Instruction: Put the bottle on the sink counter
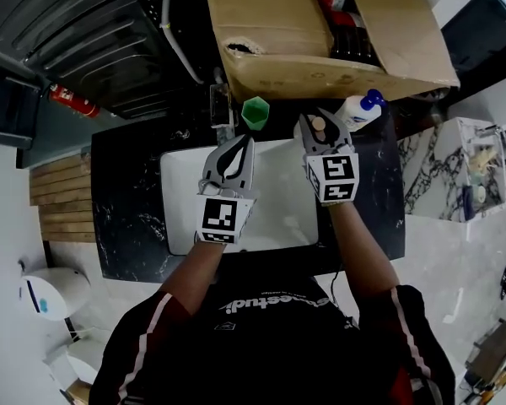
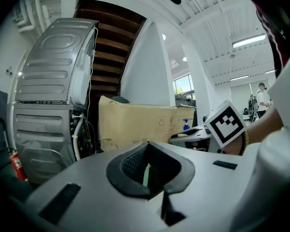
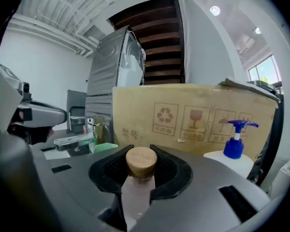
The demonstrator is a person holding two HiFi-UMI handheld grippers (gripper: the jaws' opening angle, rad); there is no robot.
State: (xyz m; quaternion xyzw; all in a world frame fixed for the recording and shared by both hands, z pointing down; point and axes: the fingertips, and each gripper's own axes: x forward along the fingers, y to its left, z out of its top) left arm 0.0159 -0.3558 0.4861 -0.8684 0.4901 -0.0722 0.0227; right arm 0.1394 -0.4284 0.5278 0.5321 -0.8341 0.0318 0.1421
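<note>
Right gripper view shows the pale pink bottle with a round wooden cap [image 3: 141,161] clamped in the right gripper's [image 3: 141,175] part-open jaws, its long axis along them and cap foremost. It hangs over the black marble table [image 1: 379,201] behind the white sink [image 1: 278,218]. The left gripper's [image 1: 239,153] jaws are nearly together and empty.

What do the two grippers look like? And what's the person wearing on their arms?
The left gripper and right gripper are each a smooth grey shell narrowing to two jaws lined with black ribbed pads. A white cube with black square markers sits at the back of each. No cables show. The person wears a black top with short sleeves striped red and white.
</note>
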